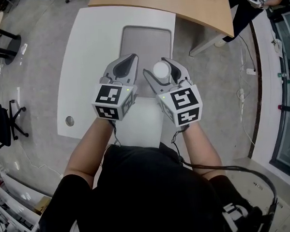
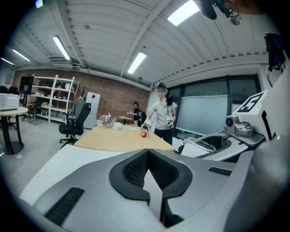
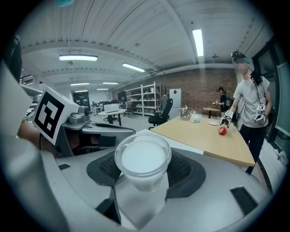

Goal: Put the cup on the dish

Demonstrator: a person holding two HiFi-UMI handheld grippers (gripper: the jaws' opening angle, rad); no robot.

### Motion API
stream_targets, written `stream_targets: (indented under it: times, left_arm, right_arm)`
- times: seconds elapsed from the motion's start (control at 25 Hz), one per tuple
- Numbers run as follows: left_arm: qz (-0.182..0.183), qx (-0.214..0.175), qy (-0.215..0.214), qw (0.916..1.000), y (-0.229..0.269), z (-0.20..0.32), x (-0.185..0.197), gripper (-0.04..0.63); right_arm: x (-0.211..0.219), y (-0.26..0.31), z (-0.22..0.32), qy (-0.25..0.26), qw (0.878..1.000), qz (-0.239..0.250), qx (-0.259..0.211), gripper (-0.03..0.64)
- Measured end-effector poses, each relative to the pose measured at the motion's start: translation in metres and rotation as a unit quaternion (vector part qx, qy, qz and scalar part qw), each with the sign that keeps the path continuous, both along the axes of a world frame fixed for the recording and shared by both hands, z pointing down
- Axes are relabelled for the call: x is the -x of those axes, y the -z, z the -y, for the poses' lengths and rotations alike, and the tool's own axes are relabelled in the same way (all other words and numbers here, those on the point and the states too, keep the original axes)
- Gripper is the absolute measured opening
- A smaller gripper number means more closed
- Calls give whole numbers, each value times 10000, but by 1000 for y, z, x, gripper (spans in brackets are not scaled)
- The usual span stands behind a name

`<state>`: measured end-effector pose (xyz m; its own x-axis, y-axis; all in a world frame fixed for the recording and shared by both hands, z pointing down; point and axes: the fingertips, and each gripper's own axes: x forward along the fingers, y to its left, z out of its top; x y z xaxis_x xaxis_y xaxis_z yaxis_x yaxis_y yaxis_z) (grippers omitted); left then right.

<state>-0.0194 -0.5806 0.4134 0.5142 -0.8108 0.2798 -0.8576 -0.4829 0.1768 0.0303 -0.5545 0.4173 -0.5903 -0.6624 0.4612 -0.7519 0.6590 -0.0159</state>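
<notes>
Both forearms reach toward 12 o'clock in the head view, the left forearm [image 1: 88, 146] and right forearm [image 1: 201, 145] bare and roughly parallel. The left gripper [image 1: 127, 61] [image 2: 147, 156] sits at 9 o'clock of the right gripper [image 1: 162, 67] [image 3: 142, 165], near it but apart. The left gripper's jaws are pressed together with nothing between them. The right gripper's jaws clamp a cup [image 3: 142, 158], held upright.

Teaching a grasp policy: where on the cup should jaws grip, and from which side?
Grip the cup by its side wall under the rim, level from the side, as the right gripper does: it is upright, round, wider at the rim.
</notes>
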Motion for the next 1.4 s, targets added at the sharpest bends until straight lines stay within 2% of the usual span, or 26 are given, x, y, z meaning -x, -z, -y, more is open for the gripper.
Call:
stream_targets:
  times: [0.28, 0.84, 1.4]
  left_arm:
    - [9, 26, -131, 9999, -23, 35, -5, 6]
    - [60, 362, -30, 9993, -93, 106, -1, 6]
    - [23, 653, 53, 9978, -166, 138, 18, 6]
  right_arm:
    - [3, -21, 37, -90, 9999, -70, 82, 256]
    - [2, -95, 117, -269, 9984, -264, 422, 256]
    - [16, -171, 155, -366, 9959, -479, 669, 256]
